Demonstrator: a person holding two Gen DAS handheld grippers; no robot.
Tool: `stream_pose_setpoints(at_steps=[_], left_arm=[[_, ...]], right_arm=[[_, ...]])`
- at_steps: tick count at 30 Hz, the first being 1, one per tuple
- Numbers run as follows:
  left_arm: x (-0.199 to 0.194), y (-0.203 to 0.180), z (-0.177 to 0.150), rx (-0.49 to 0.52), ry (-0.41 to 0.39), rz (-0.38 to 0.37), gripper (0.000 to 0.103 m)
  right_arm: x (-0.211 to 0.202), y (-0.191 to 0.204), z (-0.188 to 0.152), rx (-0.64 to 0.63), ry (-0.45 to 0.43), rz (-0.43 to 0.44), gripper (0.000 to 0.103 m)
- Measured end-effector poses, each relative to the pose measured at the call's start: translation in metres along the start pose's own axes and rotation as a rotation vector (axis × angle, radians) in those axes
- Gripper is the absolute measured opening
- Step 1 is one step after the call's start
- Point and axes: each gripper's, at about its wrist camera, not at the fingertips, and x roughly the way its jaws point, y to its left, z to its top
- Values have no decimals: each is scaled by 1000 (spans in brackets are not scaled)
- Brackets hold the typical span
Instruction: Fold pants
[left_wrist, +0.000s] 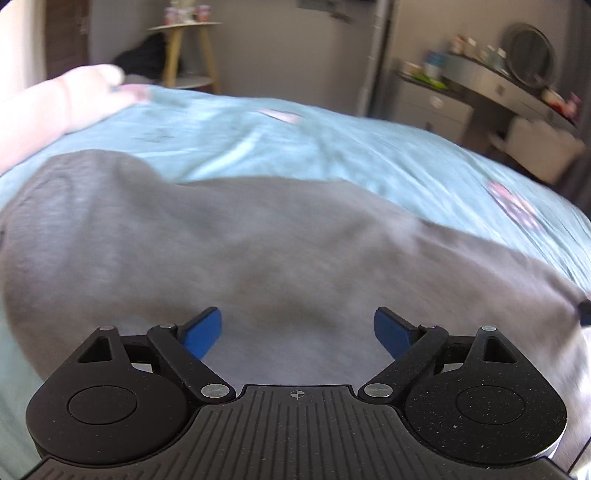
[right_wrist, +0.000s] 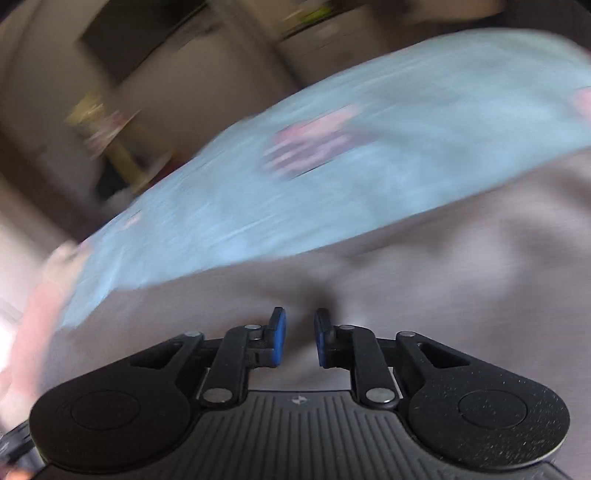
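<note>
Grey pants (left_wrist: 258, 240) lie spread over a light blue bed cover (left_wrist: 295, 140). My left gripper (left_wrist: 297, 321) hovers over the middle of the grey cloth, its blue pads (left_wrist: 205, 330) far apart and nothing between them. In the blurred right wrist view the pants (right_wrist: 443, 266) fill the lower right, with the blue cover (right_wrist: 295, 192) beyond. My right gripper (right_wrist: 300, 321) is just above the cloth with a narrow gap between its pads (right_wrist: 279, 336). No fabric is pinched there. A small crease (right_wrist: 321, 291) sits just ahead of its tips.
A pale pink soft shape (left_wrist: 55, 103) lies at the bed's far left edge. Beyond the bed stand a wooden side table (left_wrist: 188, 48), a desk with a round mirror (left_wrist: 528, 55) and a white chair (left_wrist: 543, 147). The cover carries pink printed patches (right_wrist: 314, 144).
</note>
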Motion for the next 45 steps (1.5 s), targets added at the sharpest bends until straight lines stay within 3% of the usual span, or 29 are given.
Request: stream_pose_setpoints(at_steps=[1,2,3,4,6,10,12,15,17,19,24,26,28,30,31,33,34,36,41,45], left_arm=[[1,-8,-3,19,13,1,94],[2,-16,-5,31,26,9,94],[2,-24,-8,40,32,5,94],[3,-31,-10,49,36,-5,94],[7,-47,-13,60,44,-21,94],[6,-79,-23,112,23,-61,94],[7,-91,-30,158,14,-51,94],[7,-104,-36,241,-17,0,95],[2,-107,-35,248,-34,19,95],[-2,-107,-32,231,-45,19,95],[-3,-112,-25,216,-88,-43,96],[6,-119,-27,236,-64,-52,96],[20,-123,-35,277,-41,-48,99],[23,-116,-45,268,-96,-48,103],[23,-113,-44,243,-88,-58,103],[22,-110,-39,186,-58,-57,103],[21,-109,-38,168,-51,-49,103],[19,-110,-39,165,-41,-30,103],[5,-115,-45,202,-25,-7,103],[-1,-114,-46,188,-7,-2,103]], right_arm=[[-10,-19,5,2,-47,-139,26],[-23,-42,11,37,-79,-196,27],[-34,-56,14,96,-86,-189,28],[-45,-69,19,151,-99,-142,28],[-53,-66,20,121,-113,-39,28],[-13,-20,5,-38,25,95,27],[16,1,0,-118,22,61,24],[33,9,6,-146,-128,-37,8],[36,5,16,-147,-190,-207,7],[31,-9,25,-66,-179,-178,7],[-38,-57,6,52,-187,-25,30],[-64,-89,-13,94,-169,-84,38],[-91,-121,-30,153,-191,-167,36],[-135,-148,-50,223,-276,-248,37],[-156,-158,-61,268,-323,-303,38],[-185,-178,-80,376,-392,-311,41],[-192,-190,-87,446,-408,-322,50],[-195,-203,-98,526,-391,-362,59],[-178,-221,-104,624,-379,-192,58],[-163,-206,-88,540,-367,-216,58]])
